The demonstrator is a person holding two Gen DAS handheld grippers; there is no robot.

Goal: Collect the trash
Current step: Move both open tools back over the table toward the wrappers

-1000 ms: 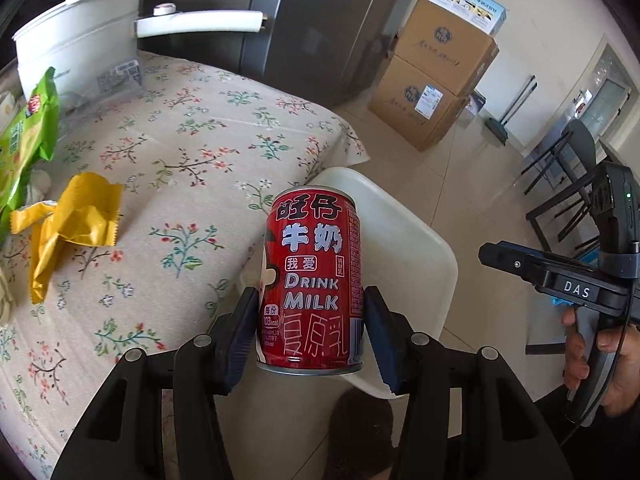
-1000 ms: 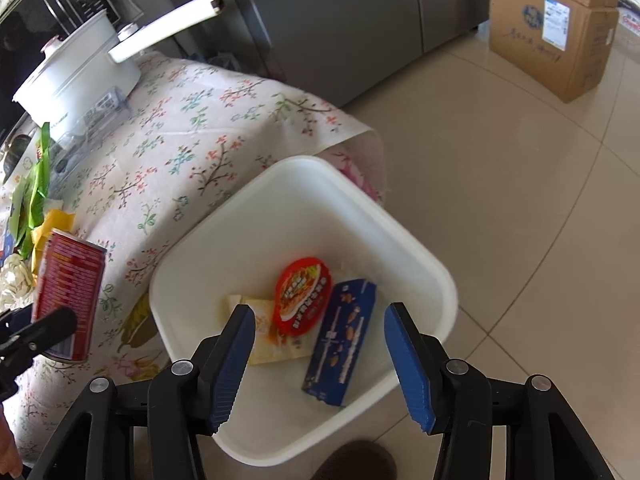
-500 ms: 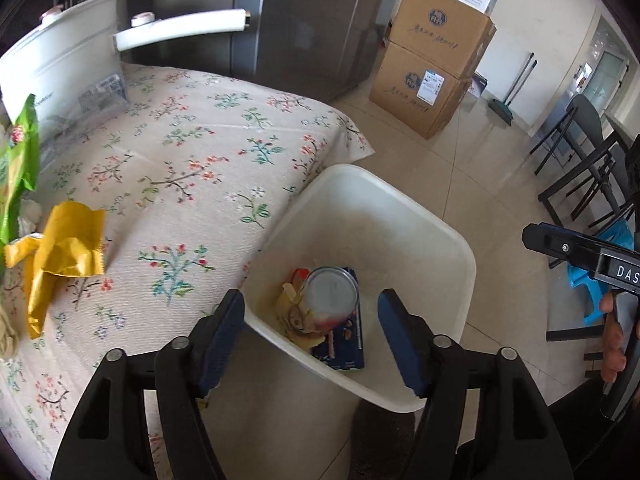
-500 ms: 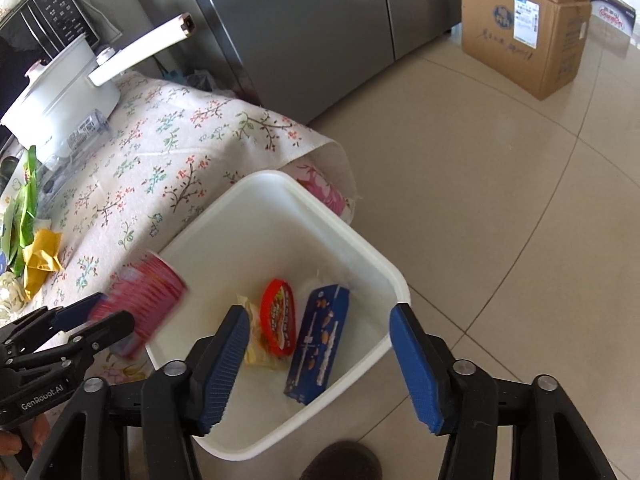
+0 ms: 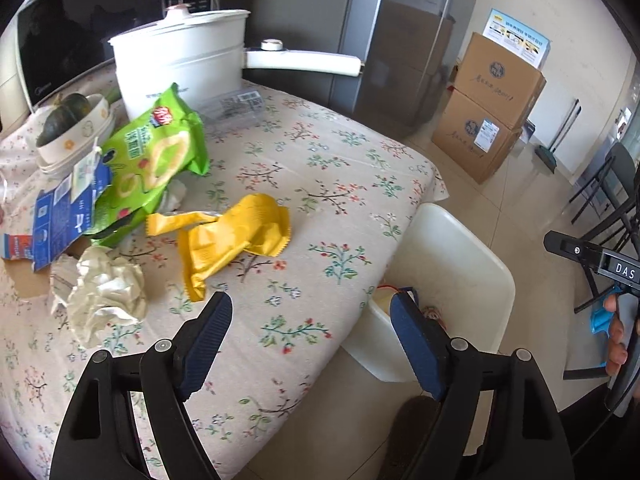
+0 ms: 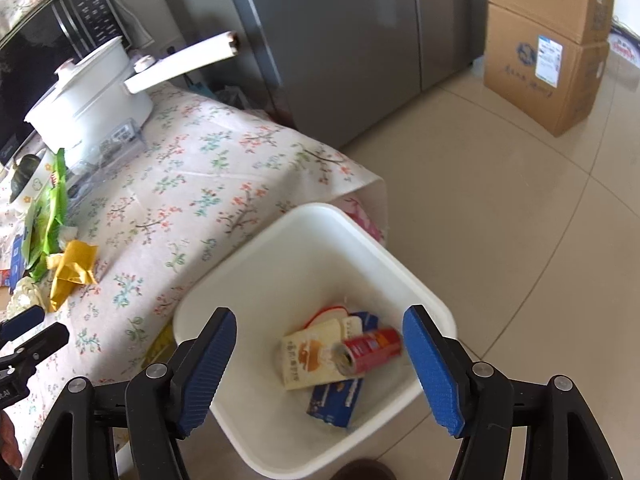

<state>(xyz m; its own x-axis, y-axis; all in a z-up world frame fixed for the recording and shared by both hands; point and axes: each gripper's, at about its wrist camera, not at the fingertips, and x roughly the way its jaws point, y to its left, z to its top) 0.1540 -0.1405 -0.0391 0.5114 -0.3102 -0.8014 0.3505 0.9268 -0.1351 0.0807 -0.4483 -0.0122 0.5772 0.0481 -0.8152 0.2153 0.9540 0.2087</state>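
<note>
A white bin (image 6: 280,248) (image 5: 472,248) stands on the floor against the table's corner. Inside it a red milk can (image 6: 370,350) lies on its side over a cream wrapper (image 6: 308,356) and a blue packet (image 6: 336,396). My left gripper (image 5: 310,310) hovers over the table's near edge, jaws opening, nothing between them. My right gripper (image 6: 320,320) hangs above the bin, jaws opening and empty. On the flowered cloth lie a yellow wrapper (image 5: 228,236) (image 6: 70,270), a green snack bag (image 5: 152,156), a crumpled white paper (image 5: 104,292) and a blue carton (image 5: 64,216).
A white pot (image 5: 180,60) with a long handle stands at the table's back beside a bowl (image 5: 76,128) holding a dark squash, with a microwave (image 5: 92,28) behind. Cardboard boxes (image 5: 492,108) (image 6: 548,40) and a grey fridge (image 6: 340,40) stand on the tiled floor. Black chairs (image 5: 612,188) are at right.
My left gripper let go of the red can, which dropped into the bin and now lies on its side. The left gripper then swung left over the table. Both grippers' jaws widened.
</note>
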